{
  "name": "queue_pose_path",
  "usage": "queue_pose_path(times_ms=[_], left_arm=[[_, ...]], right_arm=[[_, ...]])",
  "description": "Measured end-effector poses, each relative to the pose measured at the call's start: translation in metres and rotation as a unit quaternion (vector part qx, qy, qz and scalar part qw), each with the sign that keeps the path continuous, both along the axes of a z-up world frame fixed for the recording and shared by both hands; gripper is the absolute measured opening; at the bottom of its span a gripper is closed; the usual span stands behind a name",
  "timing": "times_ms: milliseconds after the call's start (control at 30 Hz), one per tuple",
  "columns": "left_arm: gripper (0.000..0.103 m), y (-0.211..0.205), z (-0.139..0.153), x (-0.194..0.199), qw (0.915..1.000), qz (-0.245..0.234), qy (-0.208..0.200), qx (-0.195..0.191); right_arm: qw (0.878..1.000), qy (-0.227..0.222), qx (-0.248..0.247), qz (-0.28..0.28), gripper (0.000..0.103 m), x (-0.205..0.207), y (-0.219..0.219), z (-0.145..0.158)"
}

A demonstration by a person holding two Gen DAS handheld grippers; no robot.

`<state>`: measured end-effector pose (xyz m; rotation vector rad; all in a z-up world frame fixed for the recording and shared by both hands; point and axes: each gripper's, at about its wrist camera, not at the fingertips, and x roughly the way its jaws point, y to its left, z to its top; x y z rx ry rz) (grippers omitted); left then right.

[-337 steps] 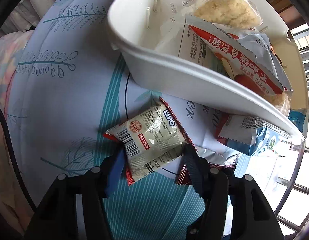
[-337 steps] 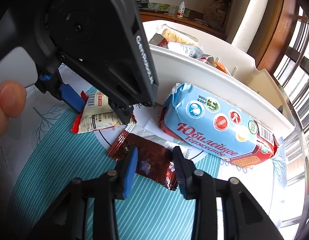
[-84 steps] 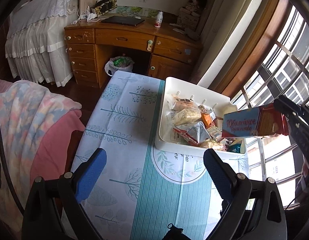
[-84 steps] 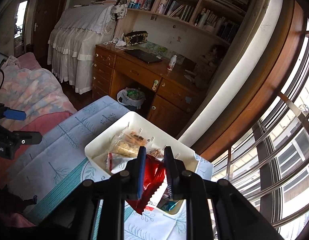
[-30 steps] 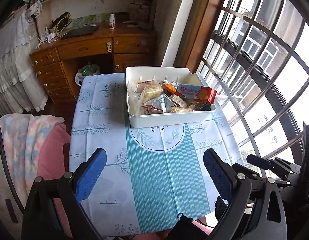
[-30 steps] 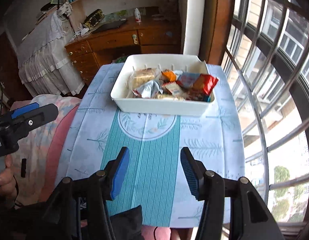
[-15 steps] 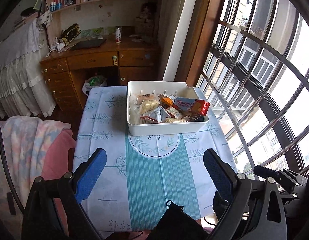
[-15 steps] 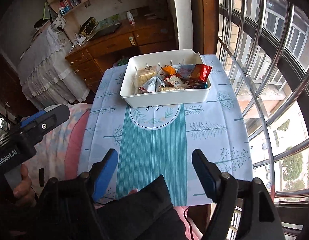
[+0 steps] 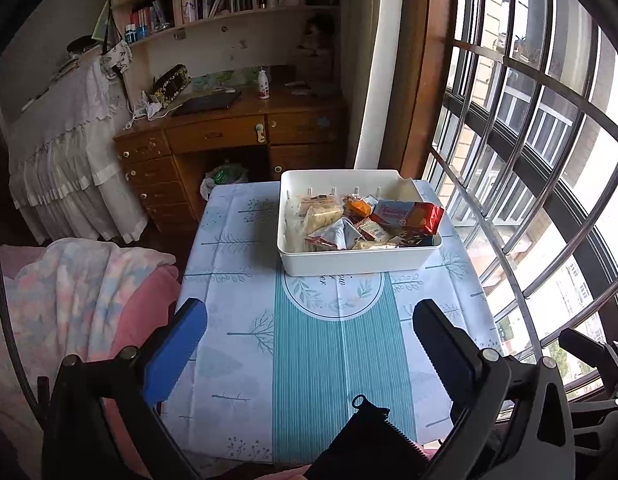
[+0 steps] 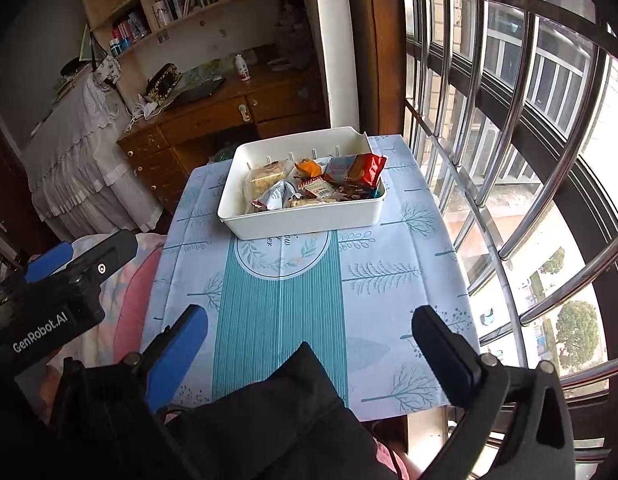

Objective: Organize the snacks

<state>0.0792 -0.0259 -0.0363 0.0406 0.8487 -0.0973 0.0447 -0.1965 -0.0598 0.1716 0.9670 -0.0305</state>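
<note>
Both grippers, left [image 9: 309, 344] and right [image 10: 309, 340], hang near the table's [image 9: 237, 280] close edge with fingers spread wide and holding nothing, well apart from the white bin [image 9: 357, 260] at the far end, where the snacks [image 9: 365, 224] lie piled.

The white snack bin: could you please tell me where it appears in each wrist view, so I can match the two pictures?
Left wrist: the white snack bin sits right of centre, at the tablecloth's far end.
Right wrist: the bin sits just above centre, turned slightly, its right end farther away.
Shared landmark: the circular leaf emblem on the tablecloth, directly in front of the bin in both.
</note>
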Motion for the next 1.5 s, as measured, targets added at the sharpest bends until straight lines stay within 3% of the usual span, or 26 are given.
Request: queue_pose_path(times_ms=[1500], left_arm=[[0.102, -0.007, -0.005, 0.021, 0.9997, -0.015, 0.007, 0.017]], right_arm=[[1.0, 0.024, -0.002, -0.011, 0.103, 0.017, -0.004, -0.012]])
